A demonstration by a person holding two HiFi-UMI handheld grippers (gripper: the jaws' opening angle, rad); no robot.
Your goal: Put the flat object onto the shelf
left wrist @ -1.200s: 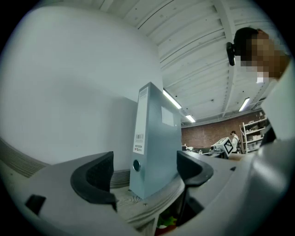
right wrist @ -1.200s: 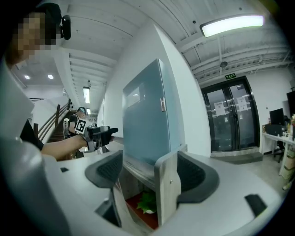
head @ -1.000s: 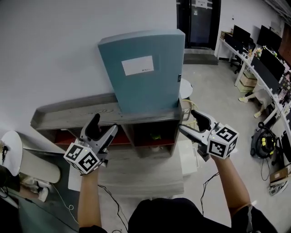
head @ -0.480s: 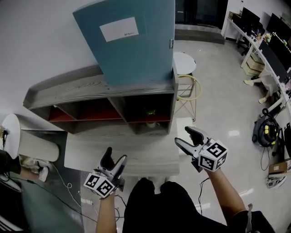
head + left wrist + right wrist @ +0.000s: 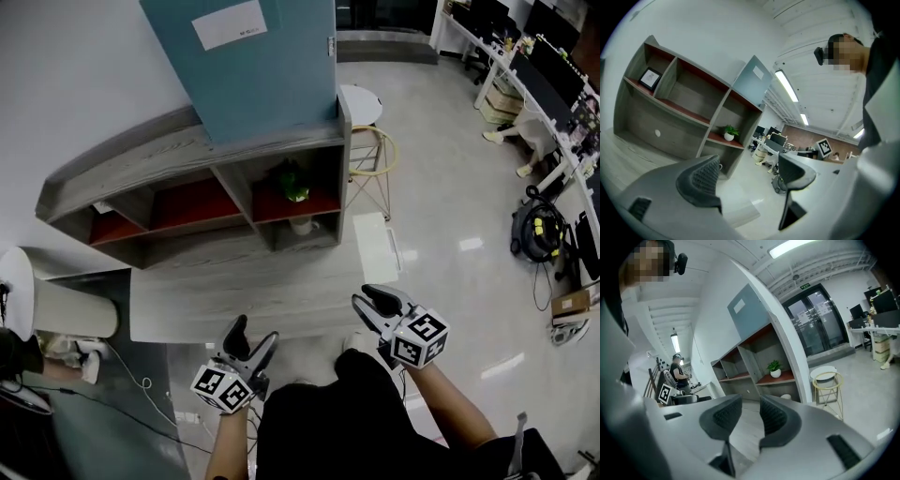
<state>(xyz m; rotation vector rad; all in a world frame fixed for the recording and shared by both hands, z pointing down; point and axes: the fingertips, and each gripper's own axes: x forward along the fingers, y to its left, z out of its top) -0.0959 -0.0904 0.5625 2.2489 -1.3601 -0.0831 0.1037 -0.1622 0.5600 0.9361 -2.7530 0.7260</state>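
Note:
The flat object, a blue-grey folder (image 5: pixel 253 70) with a white label, stands upright on top of the grey wooden shelf (image 5: pixel 141 164) and leans against the white wall. It also shows in the left gripper view as the folder (image 5: pixel 752 79) and in the right gripper view as the folder (image 5: pixel 747 310). Both grippers hang low near the person's body, well away from the shelf. My left gripper (image 5: pixel 251 339) is open and empty, its jaws (image 5: pixel 747 176) wide apart. My right gripper (image 5: pixel 370 305) is closing, with a narrow gap (image 5: pixel 749 416) and nothing between its pads.
A small potted plant (image 5: pixel 293 183) sits in the shelf's right compartment. A low grey platform (image 5: pixel 234 291) lies before the shelf. A round stool with a yellow ring (image 5: pixel 366 141) stands to the shelf's right. Desks with monitors (image 5: pixel 553 56) line the far right.
Both grippers have drawn back from the shelf toward the person's body. The right jaws have narrowed. The folder stays upright on the shelf top.

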